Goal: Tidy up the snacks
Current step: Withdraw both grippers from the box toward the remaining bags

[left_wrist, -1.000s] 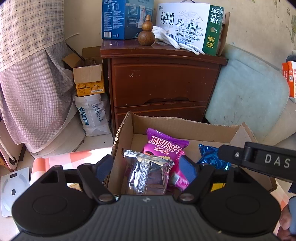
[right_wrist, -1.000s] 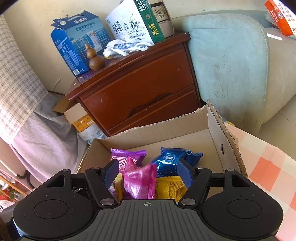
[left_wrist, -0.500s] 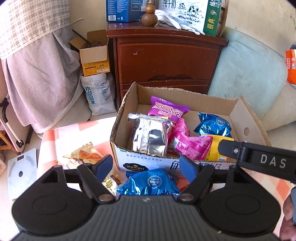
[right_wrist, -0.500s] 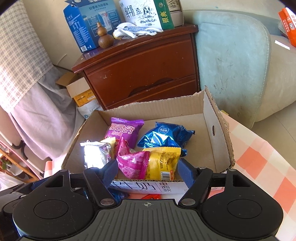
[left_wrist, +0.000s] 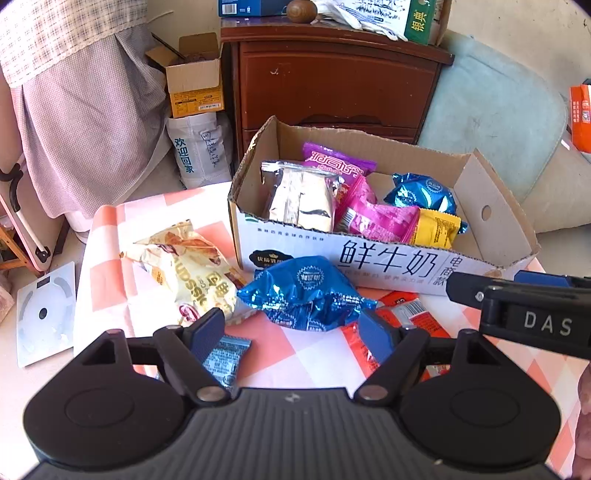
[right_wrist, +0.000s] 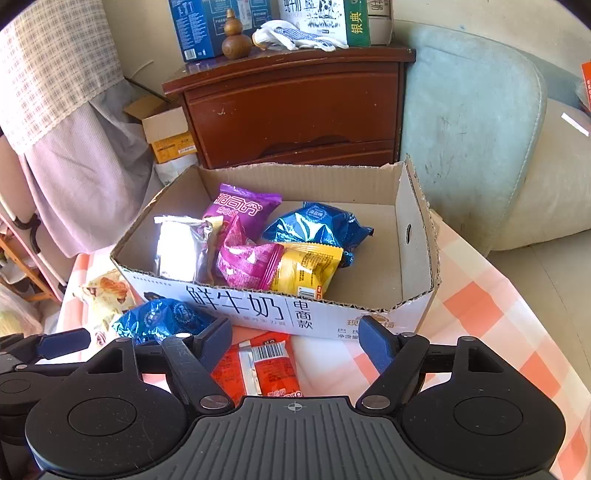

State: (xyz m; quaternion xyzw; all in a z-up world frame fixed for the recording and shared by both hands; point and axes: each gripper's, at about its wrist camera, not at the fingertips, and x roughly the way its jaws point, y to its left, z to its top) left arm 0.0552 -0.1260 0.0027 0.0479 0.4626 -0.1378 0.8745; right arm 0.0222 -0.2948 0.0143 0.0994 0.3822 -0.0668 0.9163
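Note:
An open cardboard box [left_wrist: 384, 258] [right_wrist: 332, 317] on the checked tablecloth holds several snack packets: silver [left_wrist: 301, 195], purple [right_wrist: 242, 208], pink [right_wrist: 245, 260], yellow [right_wrist: 310, 267] and blue [right_wrist: 317, 225]. In front of the box lie a blue packet [left_wrist: 304, 293] [right_wrist: 159, 319], a cream croissant bag [left_wrist: 184, 264], a red packet [right_wrist: 269, 363] and a small blue-white wrapper [left_wrist: 221, 360]. My left gripper [left_wrist: 291, 332] is open and empty above the loose blue packet. My right gripper [right_wrist: 295, 338] is open and empty above the red packet.
A brown nightstand [right_wrist: 295, 107] with milk cartons [right_wrist: 195, 29] stands behind the box. A pale blue cushion [right_wrist: 469, 122] is at the right. A small carton [left_wrist: 194, 81] and white bag [left_wrist: 201, 151] sit on the floor at left, beside a scale [left_wrist: 44, 314].
Both grippers have pulled back and up from over the box. The silver packet the left gripper held over the box now stands inside it, and the loose snacks on the cloth have come into view.

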